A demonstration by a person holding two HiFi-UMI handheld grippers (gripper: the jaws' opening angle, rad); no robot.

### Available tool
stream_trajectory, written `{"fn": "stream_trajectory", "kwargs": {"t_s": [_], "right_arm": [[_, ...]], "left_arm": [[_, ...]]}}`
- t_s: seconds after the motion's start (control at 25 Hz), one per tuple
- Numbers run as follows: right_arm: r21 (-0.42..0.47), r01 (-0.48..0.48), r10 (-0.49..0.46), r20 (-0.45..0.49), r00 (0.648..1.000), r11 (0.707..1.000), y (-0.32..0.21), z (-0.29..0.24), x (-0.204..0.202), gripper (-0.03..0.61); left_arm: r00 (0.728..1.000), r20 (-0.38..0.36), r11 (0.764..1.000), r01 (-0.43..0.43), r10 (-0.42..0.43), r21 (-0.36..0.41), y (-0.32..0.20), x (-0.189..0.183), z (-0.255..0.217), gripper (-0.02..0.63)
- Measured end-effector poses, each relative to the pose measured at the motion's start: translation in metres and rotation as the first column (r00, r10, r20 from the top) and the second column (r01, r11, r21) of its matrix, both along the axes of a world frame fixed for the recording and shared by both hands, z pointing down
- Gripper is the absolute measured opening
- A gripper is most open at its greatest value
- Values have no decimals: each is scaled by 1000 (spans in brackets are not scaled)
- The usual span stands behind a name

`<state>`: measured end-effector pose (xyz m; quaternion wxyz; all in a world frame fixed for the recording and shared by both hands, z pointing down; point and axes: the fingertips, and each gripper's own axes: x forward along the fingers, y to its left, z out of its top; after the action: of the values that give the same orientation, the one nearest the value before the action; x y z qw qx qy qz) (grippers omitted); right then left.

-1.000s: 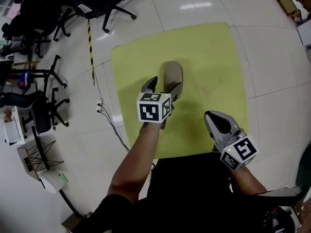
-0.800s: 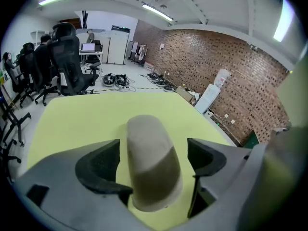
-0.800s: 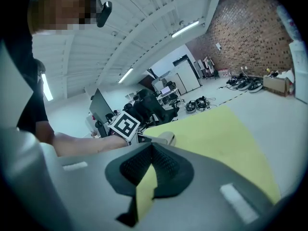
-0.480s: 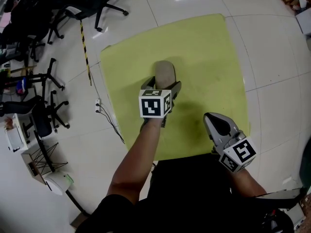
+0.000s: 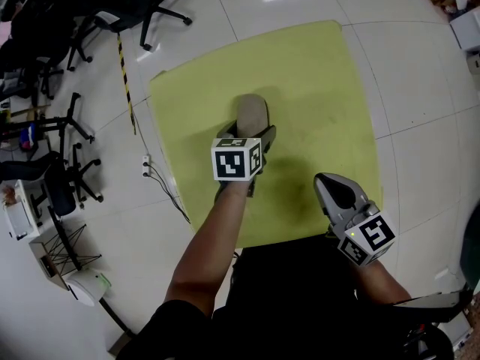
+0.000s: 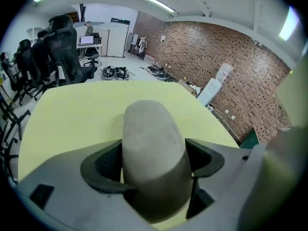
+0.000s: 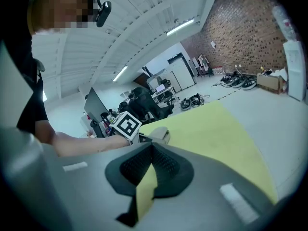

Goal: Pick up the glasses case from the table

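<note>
A grey-beige oblong glasses case (image 5: 252,111) lies on the yellow-green table (image 5: 315,81). My left gripper (image 5: 247,131) points steeply down over the case's near end. In the left gripper view the case (image 6: 151,143) fills the space between the two dark pads (image 6: 103,162), which touch its sides as the jaws are closing. The case still rests on the table. My right gripper (image 5: 334,186) hovers near the table's front right edge, shut and holding nothing; its pads (image 7: 130,170) meet in the right gripper view.
Black office chairs (image 5: 150,6) stand on the tiled floor to the back left. A black-and-yellow striped strip (image 5: 124,73) and loose cables (image 5: 161,178) lie left of the table. A white cart (image 5: 19,208) stands at far left.
My left gripper has come down and forward over the case, so the case's near end now sits between its jaws. The right gripper has hardly moved.
</note>
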<state>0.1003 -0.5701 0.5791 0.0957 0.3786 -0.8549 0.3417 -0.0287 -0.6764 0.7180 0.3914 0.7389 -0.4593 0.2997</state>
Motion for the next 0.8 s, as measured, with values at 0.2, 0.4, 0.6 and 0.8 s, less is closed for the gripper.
{"fn": "stream_trajectory", "kwargs": {"t_s": [0.2,0.4,0.6,0.8], "right_arm": [[15,13,-13,-11,1000,1000,8,-12,-16,3],[40,27,-27,2,1000,999,30,-31,-41,3],[70,10,-6,-49,999,998,47,-53,-62,3],[124,0,9,-69,998,992,68,-76,-91,3]], "left_arm": [[997,-77,1000,-12,14,26,6,-2,-18,394],[981,-195,999,-3,12,48,20,-11,-48,391],[961,-274,990,6,34,142,40,-36,-95,390],[926,-372,978,13,67,209,75,-57,-145,390]]}}
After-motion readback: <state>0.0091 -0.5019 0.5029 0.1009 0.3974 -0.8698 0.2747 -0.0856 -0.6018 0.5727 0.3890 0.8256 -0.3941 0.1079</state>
